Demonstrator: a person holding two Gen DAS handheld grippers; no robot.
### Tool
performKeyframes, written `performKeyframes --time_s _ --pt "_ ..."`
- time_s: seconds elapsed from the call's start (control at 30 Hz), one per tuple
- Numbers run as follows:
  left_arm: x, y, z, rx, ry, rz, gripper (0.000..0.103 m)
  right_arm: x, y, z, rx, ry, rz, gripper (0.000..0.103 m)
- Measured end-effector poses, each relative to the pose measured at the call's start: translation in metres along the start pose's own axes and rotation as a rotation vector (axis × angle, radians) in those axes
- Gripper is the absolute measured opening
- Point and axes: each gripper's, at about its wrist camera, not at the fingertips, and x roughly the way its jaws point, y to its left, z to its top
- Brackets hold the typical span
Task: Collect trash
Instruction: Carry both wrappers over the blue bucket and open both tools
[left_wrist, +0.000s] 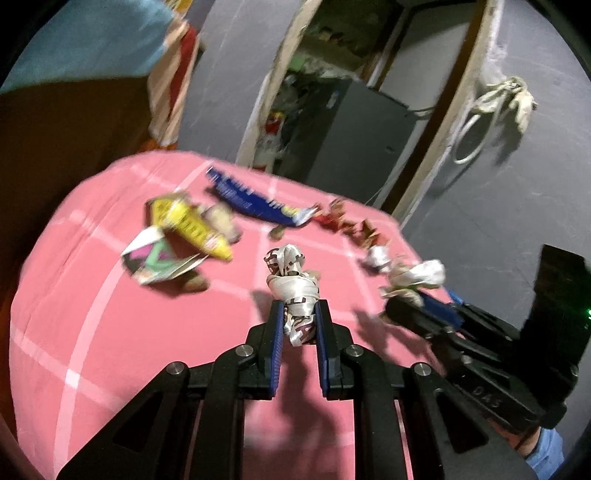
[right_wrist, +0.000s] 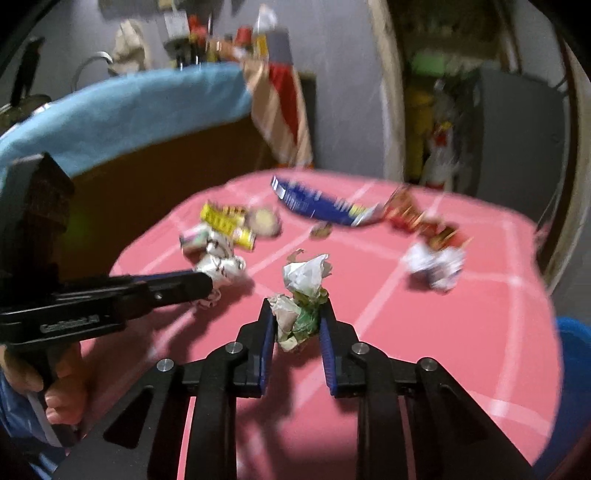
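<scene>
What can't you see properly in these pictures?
- Blue wrapper lettering: motion blur in both views makes it unreadable.
- Small brown scrap: too small and blurred to identify.
- Blue object: cut off by the right wrist view's edge.
- Lower end of the white crumpled wrapper: hidden between the left gripper fingers.

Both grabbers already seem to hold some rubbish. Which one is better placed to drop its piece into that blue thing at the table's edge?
Probably the right gripper: it grips the crumpled wad, and the blue container shows just to its right. The left gripper, gripping the white wrapper, is farther away.
</scene>
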Motion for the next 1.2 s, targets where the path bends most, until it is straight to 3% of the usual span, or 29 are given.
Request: performKeyframes --time_s 0.27,0.47,0.67,0.83,1.2 --pt "0.025 -0.077 0.017 0.113 -0.134 -0.124 0.013 -0.075 -0.038 0.008 -0.059 -0.222 -0.231 0.02" --pt "0.064 -0.136 0.027 0.145 -0.196 -0.215 0.013 -0.118 -0.088 0.007 -0.077 -0.31 -0.404 0.02" --pt "0.107 -0.191 0.03 0.163 -0.198 -0.269 0.013 -0.149 -0.142 -0.011 -0.001 -0.354 -0.527 0.022" --pt "0.135 -0.228 0.022 0.215 -0.144 -0.284 0.013 -0.156 -0.177 -0.033 0.081 -0.32 -0.576 0.023" --pt "0.207 -0.252 0.001 0.271 0.149 -0.264 0.014 -0.152 -0.228 -0.06 0.302 -0.189 -0.557 0.027"
